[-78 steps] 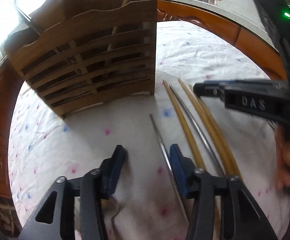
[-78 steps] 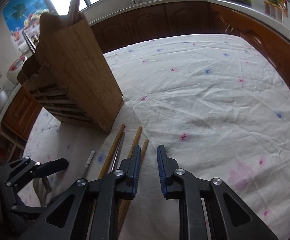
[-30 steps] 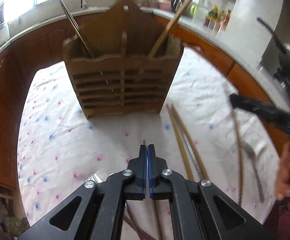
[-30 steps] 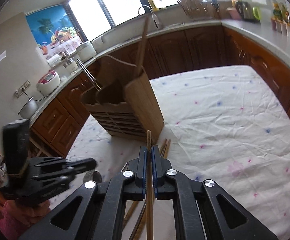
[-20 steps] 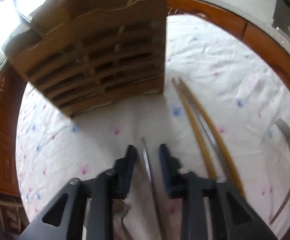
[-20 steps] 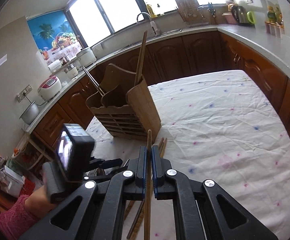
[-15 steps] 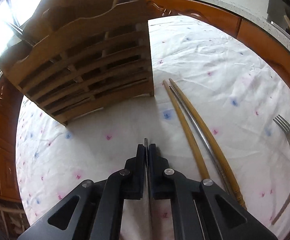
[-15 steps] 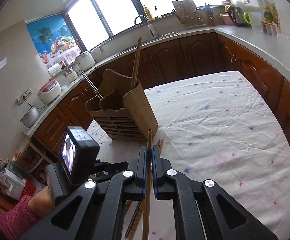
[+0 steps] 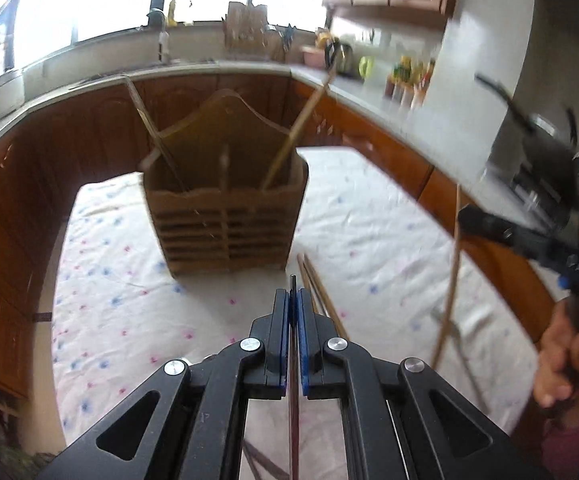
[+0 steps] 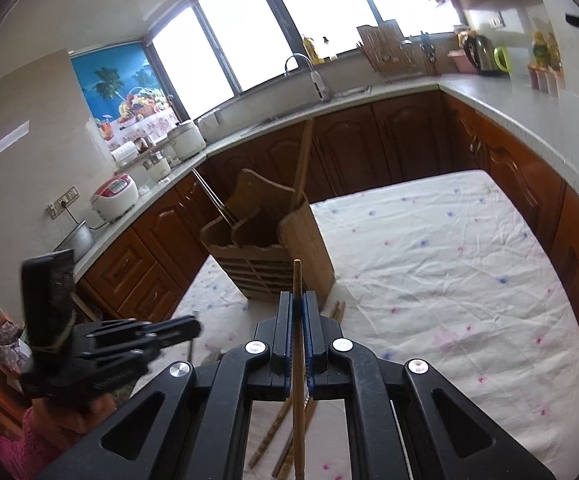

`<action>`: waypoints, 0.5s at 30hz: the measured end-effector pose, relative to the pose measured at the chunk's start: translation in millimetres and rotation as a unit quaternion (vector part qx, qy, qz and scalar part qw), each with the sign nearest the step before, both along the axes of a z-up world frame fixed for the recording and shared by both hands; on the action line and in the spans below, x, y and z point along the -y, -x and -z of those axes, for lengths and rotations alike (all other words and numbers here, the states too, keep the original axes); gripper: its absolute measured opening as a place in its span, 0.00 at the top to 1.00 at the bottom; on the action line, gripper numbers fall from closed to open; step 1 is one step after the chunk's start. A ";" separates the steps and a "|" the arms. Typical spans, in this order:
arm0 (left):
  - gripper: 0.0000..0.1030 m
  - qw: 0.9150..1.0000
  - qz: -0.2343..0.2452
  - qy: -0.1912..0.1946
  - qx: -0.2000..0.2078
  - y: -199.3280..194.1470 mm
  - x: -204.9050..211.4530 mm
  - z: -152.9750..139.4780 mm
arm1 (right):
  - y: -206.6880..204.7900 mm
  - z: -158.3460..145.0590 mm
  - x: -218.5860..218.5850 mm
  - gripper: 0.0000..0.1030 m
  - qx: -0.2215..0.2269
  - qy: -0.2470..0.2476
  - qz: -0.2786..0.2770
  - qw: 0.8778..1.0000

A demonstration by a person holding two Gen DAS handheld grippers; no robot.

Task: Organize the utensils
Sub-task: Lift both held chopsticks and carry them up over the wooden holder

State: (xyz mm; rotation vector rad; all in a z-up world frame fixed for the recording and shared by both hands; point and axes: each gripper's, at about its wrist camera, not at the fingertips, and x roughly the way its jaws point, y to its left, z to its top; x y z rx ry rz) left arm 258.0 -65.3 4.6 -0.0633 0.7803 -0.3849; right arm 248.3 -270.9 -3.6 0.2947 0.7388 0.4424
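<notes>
A slatted wooden utensil holder point(image 9: 225, 216) stands upright on the white flecked tablecloth point(image 9: 369, 216). A wooden chopstick point(image 9: 301, 128) leans in its right compartment and thin metal chopsticks point(image 9: 149, 124) in its left. My left gripper point(image 9: 292, 294) is shut on a thin metal chopstick point(image 9: 292, 281), held above the cloth in front of the holder. My right gripper point(image 10: 298, 300) is shut on a wooden chopstick point(image 10: 297, 276) and points at the holder point(image 10: 265, 264). In the left wrist view the right gripper point(image 9: 501, 232) hangs at the right with its chopstick point(image 9: 451, 272) slanting down.
More chopsticks point(image 9: 317, 284) lie on the cloth just right of the holder's front corner, and a fork point(image 9: 449, 328) lies further right. A person's hand point(image 9: 561, 360) grips the right tool. Brown cabinets and a grey counter point(image 10: 529, 112) ring the table.
My left gripper closed on the metal chopstick lying on the cloth and lifted it, tilting up toward the holder. My right gripper rose a little, still shut on the wooden chopstick.
</notes>
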 end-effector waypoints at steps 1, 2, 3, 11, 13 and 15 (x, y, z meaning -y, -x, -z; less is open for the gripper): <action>0.98 1.000 -0.005 0.010 0.007 7.6 -8.8 -6.2 | 1.7 -4.1 -1.8 0.96 0.006 0.001 -0.001 1.000; 0.98 1.000 -0.009 0.016 0.011 17.4 -15.1 -10.3 | 3.5 -8.4 -3.5 0.96 0.012 0.002 -0.002 1.000; 0.98 1.000 -0.012 0.023 0.015 24.6 -23.3 -14.8 | 4.7 -11.5 -4.6 0.96 0.016 0.003 -0.002 1.000; 0.98 0.997 -0.026 0.057 0.043 57.0 -54.7 -36.8 | 12.5 -32.3 -13.9 0.96 0.044 0.014 -0.004 0.999; 0.98 0.997 -0.026 0.059 0.047 58.6 -57.0 -39.5 | 12.9 -34.8 -14.2 0.96 0.048 0.014 -0.004 0.999; 0.98 0.996 -0.026 0.064 0.053 60.5 -60.1 -42.2 | 13.4 -38.2 -14.7 0.96 0.052 0.012 -0.003 0.999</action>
